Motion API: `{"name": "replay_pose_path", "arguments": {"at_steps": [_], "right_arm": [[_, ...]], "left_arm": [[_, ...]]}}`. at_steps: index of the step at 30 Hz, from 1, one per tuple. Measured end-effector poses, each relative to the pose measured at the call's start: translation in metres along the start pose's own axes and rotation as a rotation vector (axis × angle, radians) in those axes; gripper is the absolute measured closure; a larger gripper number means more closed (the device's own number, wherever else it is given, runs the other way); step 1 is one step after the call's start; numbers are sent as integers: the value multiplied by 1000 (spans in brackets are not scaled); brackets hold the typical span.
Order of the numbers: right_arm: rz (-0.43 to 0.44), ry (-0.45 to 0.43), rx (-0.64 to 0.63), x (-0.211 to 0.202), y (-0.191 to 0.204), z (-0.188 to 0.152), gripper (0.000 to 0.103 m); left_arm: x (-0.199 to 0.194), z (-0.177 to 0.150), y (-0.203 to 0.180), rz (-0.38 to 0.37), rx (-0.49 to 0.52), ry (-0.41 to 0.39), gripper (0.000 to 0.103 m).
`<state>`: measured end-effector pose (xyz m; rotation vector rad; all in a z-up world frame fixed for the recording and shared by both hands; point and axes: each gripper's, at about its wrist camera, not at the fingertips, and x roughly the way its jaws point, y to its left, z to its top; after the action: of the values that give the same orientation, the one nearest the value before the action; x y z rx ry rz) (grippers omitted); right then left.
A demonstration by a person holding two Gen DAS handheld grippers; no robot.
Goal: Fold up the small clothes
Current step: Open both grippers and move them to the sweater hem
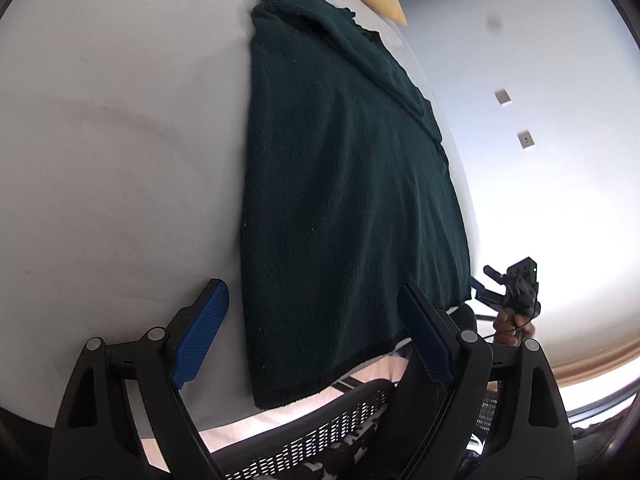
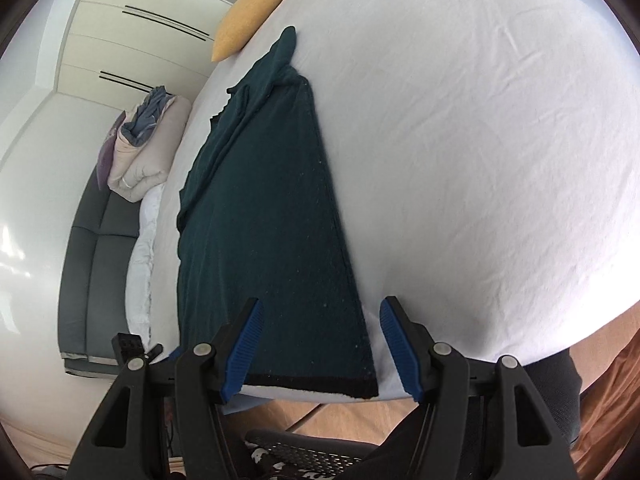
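Observation:
A dark green knit garment (image 1: 344,184) lies flat on the white bed sheet (image 1: 120,152), folded into a long strip running from the near bed edge towards the far end. My left gripper (image 1: 316,328) is open and empty, its jaws straddling the garment's near left corner just above the hem. My right gripper (image 2: 320,344) is open and empty, its jaws straddling the same garment (image 2: 272,216) at its near right corner by the hem. The right gripper also shows in the left wrist view (image 1: 492,284), beside the garment's right hem corner.
A yellow pillow (image 2: 248,16) lies at the far end of the bed. A bundle of bedding (image 2: 144,144) sits on a grey sofa (image 2: 92,264) left of the bed. A mesh chair (image 1: 320,440) is below the near bed edge (image 2: 440,380).

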<state>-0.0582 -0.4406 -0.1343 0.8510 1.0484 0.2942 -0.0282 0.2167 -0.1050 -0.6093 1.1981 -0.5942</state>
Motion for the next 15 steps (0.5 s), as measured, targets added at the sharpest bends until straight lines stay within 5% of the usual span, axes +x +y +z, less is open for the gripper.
{"name": "replay_pose_path", "arguments": {"at_steps": [10, 15], "right_arm": [[72, -2, 44, -3, -11, -2, 40], [85, 6, 52, -4, -13, -2, 41]], "left_arm": [[-3, -3, 14, -107, -68, 94, 21], [-5, -2, 28, -164, -154, 112, 32]]}}
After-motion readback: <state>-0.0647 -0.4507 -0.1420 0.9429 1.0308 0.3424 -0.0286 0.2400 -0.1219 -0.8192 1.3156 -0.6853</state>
